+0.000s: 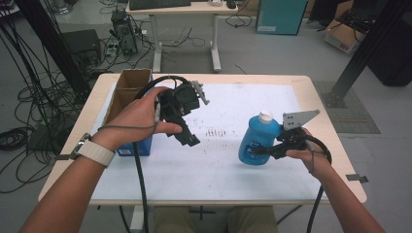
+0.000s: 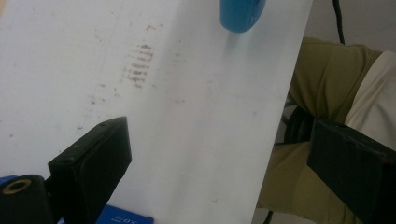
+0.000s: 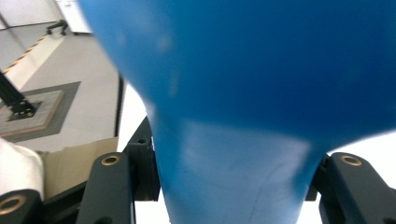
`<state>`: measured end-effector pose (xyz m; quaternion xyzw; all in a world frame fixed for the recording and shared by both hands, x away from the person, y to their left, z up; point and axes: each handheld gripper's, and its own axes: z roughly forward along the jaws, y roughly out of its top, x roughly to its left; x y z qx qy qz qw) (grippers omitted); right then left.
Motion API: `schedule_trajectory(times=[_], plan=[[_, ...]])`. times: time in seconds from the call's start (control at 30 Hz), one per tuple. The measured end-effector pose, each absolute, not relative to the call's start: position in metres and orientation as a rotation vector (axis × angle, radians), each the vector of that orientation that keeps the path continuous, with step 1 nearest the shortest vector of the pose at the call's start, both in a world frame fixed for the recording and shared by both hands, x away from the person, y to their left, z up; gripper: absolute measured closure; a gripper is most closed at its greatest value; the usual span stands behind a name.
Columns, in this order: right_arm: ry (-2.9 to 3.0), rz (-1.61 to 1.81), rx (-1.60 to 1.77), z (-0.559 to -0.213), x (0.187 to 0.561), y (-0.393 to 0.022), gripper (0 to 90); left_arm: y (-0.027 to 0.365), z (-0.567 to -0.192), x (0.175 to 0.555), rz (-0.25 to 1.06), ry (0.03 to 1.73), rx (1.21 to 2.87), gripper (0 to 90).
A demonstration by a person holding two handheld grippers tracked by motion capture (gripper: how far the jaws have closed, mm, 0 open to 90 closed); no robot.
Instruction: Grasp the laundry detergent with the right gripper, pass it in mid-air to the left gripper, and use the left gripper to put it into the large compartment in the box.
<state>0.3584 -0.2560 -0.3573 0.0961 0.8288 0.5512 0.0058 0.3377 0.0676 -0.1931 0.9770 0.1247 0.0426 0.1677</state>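
Right tool [image 1: 265, 149] grasping a blue bottle [image 1: 257, 141]; left tool [image 1: 187, 133] spread wide with nothing in it.

At the right of the surface [image 1: 209, 170], the right tool is clenched on the narrow waist of the blue bottle, a jaw pressing on each side as the right gripper view shows [image 3: 233, 140]. The bottle has a white cap [image 1: 265, 116], leans slightly and sits between the middle and the right edge of the white sheet. The left tool [image 2: 215, 168] is held left of centre, just beside a cardboard box [image 1: 128, 87] and well apart from the bottle; its jaws stand far apart over bare surface [image 2: 196, 116], touching nothing, and the bottle's base [image 2: 240, 16] lies far beyond them.
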Motion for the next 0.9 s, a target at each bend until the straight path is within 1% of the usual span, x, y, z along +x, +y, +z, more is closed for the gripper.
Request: schedule_trajectory(times=[0.37,0.67,0.9], plan=[[2.697,1.734,0.161,-0.326,0.359,-0.241,42.2,0.043,-0.166,0.334,0.135,0.269,2.797,5.9],[2.727,1.733,0.089,-0.313,0.361,-0.229,42.2,0.028,-0.156,0.331,0.116,0.214,2.808,5.4],[2.736,1.713,0.041,-0.307,0.362,-0.219,42.2,0.024,-0.151,0.331,0.114,0.211,2.794,5.0]])
